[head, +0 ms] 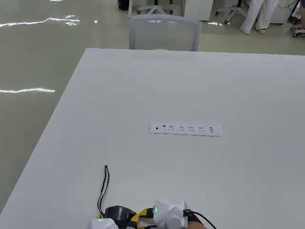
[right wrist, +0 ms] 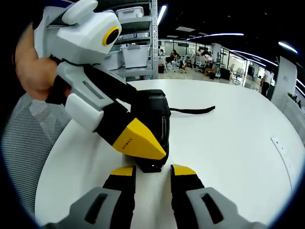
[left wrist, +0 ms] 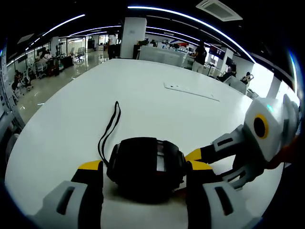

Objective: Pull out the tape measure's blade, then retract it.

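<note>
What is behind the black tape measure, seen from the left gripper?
Behind the tape measure its black strap lies stretched on the white table, and farther back a white power strip. Where the strap joins the case is hidden by the case.

I'm seeing a white power strip (head: 186, 129) lying flat on the white table (head: 143, 86). A grey mesh chair (head: 164, 33) is standing at its far edge, with glossy floor (head: 38, 57) shining beyond.

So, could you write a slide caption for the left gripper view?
Left hand-held gripper holds the black tape measure; right hand-held gripper is at its side.
</note>
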### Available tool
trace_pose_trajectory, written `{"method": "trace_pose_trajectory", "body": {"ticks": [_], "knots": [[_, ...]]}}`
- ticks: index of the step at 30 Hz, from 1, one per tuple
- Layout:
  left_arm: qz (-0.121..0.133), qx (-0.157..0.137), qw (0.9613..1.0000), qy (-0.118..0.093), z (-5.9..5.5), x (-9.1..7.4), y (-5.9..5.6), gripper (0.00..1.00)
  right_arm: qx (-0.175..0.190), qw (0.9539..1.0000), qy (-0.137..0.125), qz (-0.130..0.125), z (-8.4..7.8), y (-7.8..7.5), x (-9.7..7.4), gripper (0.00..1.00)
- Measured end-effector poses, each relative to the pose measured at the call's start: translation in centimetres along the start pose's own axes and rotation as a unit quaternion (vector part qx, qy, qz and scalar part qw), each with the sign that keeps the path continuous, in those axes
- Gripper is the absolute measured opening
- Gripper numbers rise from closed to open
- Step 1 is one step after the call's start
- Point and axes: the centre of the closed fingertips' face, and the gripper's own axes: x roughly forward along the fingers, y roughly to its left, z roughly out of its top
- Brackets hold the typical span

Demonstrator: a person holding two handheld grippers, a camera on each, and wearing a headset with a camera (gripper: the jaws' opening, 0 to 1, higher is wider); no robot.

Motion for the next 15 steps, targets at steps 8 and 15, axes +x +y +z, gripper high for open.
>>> {"method": "trace_pose_trajectory", "body": {"ticks": [8, 15], "knots": [[-0.003, 0.005, 1.0000, 0.003, -0.2, 0.1, -0.3, 0.67, 0.019, 0.9998, -0.005, -0.002, -0.2, -0.9, -1.4, 0.31], [-0.006, 0.010, 0.9999, 0.001, -0.1, -0.1, -0.3, 0.68, 0.027, 0.9996, 0.000, -0.004, -0.4, -0.7, -1.8, 0.34]]}}
